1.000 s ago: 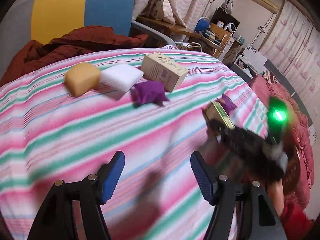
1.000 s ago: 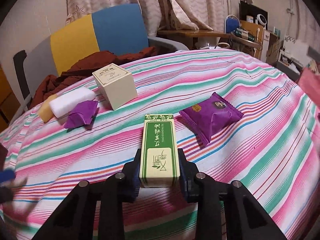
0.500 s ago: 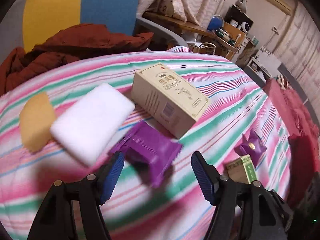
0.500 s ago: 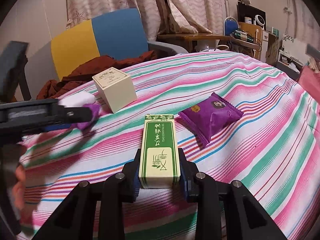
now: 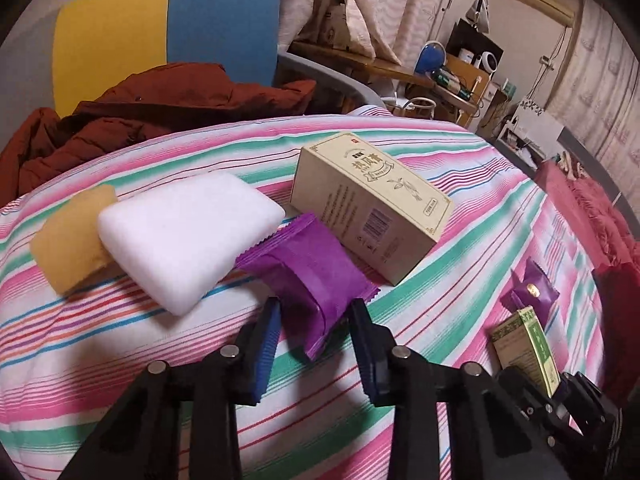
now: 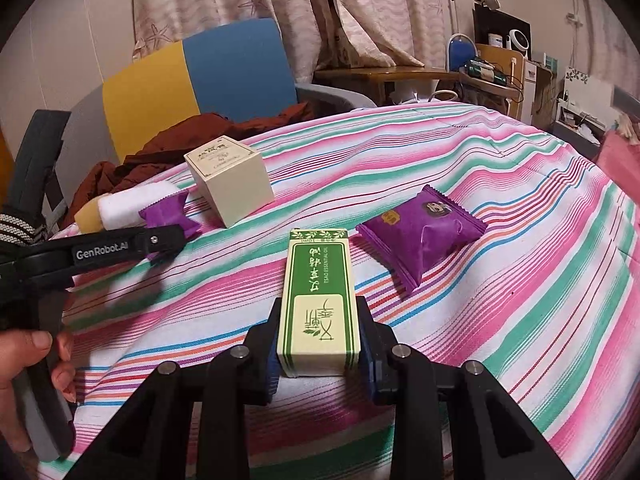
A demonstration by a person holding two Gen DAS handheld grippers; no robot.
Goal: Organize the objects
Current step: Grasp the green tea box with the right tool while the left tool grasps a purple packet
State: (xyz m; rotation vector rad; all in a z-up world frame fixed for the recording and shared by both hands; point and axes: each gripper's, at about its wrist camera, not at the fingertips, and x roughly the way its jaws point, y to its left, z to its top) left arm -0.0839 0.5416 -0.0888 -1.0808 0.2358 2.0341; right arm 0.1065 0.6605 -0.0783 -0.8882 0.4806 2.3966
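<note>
Purple sachet (image 5: 308,276), at six o'clock of the beige box (image 5: 370,204), sits clamped in your left gripper (image 5: 314,334) while your right gripper (image 6: 318,354) pinches the green carton (image 6: 318,300); lift next, gently, as the wrapper looks crushable.

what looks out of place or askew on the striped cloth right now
Nothing is spilled or damaged. The purple packet in the left gripper lies crooked, wedged against the white sponge and beige box.

Striped cloth (image 5: 120,344), white sponge (image 5: 188,236) (yellow sponge (image 5: 68,240) beside), beige box (image 5: 372,204)
</note>
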